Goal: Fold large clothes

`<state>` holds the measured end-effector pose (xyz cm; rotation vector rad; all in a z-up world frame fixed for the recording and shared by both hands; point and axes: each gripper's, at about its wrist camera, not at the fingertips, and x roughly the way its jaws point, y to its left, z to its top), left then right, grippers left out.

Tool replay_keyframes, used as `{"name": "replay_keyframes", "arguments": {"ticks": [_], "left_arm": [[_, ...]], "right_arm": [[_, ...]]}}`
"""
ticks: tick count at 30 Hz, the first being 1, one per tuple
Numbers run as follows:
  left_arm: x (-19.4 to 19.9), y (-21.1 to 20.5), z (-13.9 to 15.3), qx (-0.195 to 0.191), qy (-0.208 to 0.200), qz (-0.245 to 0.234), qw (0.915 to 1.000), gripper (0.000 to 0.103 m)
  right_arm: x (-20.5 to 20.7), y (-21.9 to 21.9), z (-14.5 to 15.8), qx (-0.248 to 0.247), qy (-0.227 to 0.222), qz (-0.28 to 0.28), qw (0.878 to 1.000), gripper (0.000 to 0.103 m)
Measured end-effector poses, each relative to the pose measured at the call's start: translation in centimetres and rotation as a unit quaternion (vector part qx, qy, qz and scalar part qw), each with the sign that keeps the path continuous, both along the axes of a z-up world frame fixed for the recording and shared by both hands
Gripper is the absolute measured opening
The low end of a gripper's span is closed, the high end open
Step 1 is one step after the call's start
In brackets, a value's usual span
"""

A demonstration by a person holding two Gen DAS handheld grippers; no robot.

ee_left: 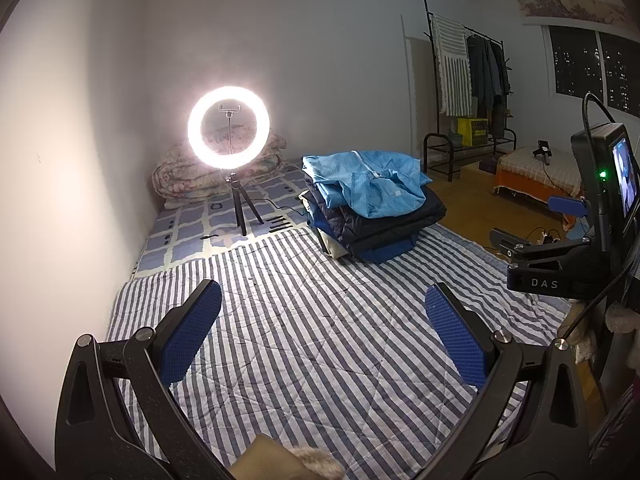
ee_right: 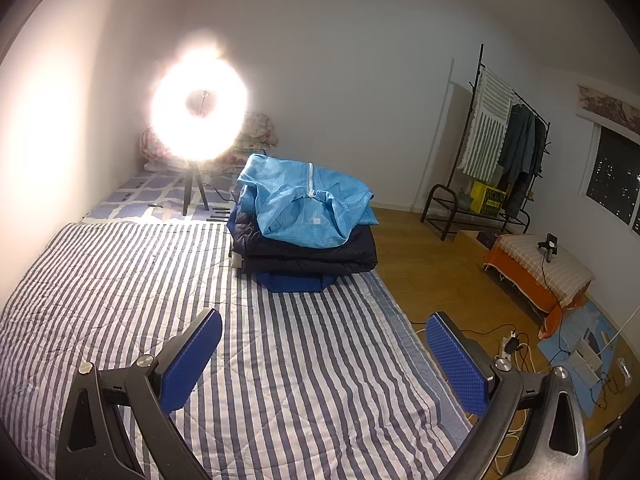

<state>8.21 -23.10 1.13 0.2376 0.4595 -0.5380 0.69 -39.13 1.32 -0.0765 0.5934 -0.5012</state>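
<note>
While both claws hang wide apart and empty over the striped quilt (ee_right: 280, 360), the step in hand looks like fetching the next garment; the left claw (ee_left: 322, 332) and right claw (ee_right: 324, 356) each show a broad gap between blue pads, nothing gripped. Clothes wait in a stack (ee_right: 304, 236) at the quilt's far edge, well apart from both claws; a light blue jacket (ee_left: 368, 184) lies crumpled on top, zip up, over dark padded coats. To do it well, I would take that jacket alone — one claw at each shoulder, pinching one layer of the thin cloth — lift it clear so the coats below stay put, then spread it flat on the open quilt before any fold; a grab at the bunched middle would likely drag the pile askew.

From the left: a white wall; a lit ring lamp (ee_left: 229, 128) on a small tripod, glaring enough to wash out the right view; a rolled floral duvet (ee_left: 188, 176) behind it; a blue-checked sheet (ee_left: 188, 224) under the tripod. Rightward, wooden floor (ee_right: 424, 256); a black rack (ee_right: 504, 152) with hanging clothes; a low orange-draped stool (ee_right: 536, 268); cables and a power strip — a trip hazard near the quilt's right edge; a dark window (ee_right: 616, 188).
</note>
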Motion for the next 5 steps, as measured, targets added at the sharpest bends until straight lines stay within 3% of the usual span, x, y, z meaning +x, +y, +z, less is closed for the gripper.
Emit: {"name": "replay_keyframes", "arguments": {"ticks": [5], "left_arm": [[0.43,0.48,-0.02,0.001,-0.007,0.002,1.0000,0.103]], "right_arm": [[-0.01,-0.03,-0.04,0.000,0.000,0.000,1.000,0.103]]}}
